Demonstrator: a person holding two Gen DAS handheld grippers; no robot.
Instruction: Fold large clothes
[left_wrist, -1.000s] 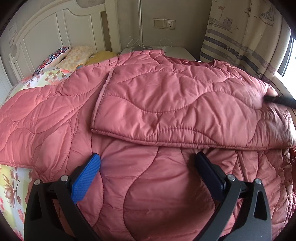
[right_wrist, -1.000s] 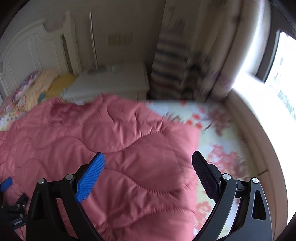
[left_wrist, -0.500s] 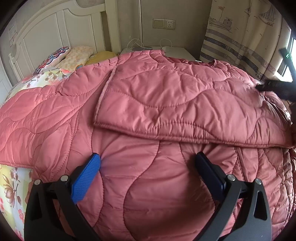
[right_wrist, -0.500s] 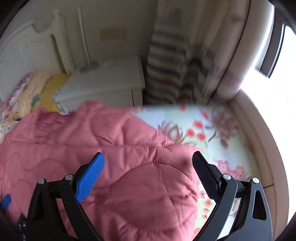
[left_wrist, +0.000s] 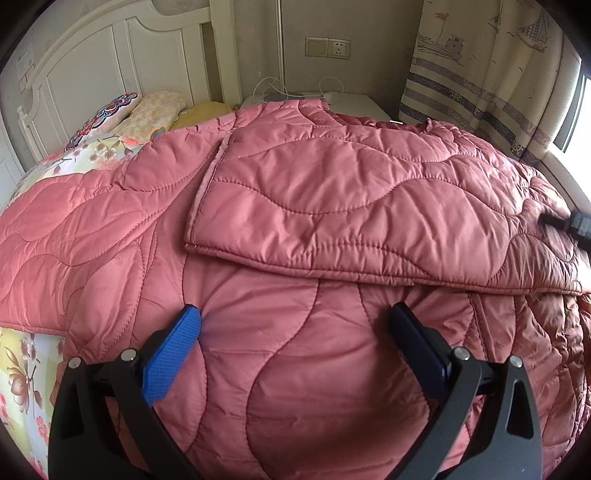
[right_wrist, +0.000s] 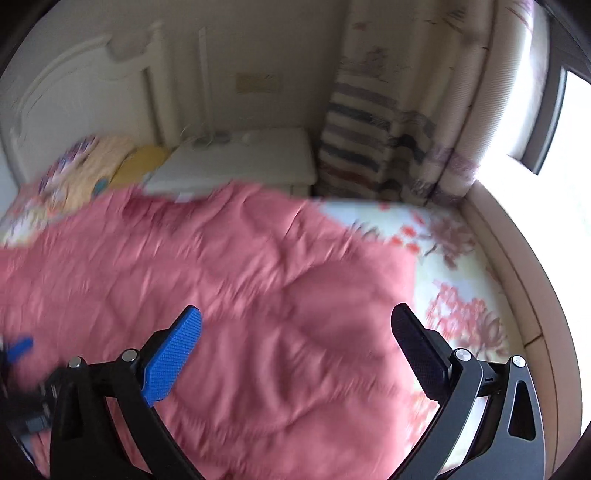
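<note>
A large pink quilted coat (left_wrist: 295, 332) lies spread over the bed. One panel (left_wrist: 351, 206) is folded over on top of it, its hem running across the middle. My left gripper (left_wrist: 295, 332) is open and empty, low over the near part of the coat. My right gripper (right_wrist: 297, 332) is open and empty above the coat's right side (right_wrist: 240, 295); that view is blurred. The right gripper's tip (left_wrist: 565, 223) shows at the right edge of the left wrist view, at the coat's right end.
A floral bedsheet (right_wrist: 454, 266) shows to the right of the coat. Pillows (left_wrist: 147, 114) lie by the white headboard (left_wrist: 110, 59). A white nightstand (right_wrist: 240, 162) and a striped curtain (left_wrist: 480, 81) stand behind. A window ledge (right_wrist: 517, 266) borders the bed on the right.
The right gripper has swung up and back down over the coat's right side, staying open. The folded panel's right end settled a little. The left gripper has stayed put.
</note>
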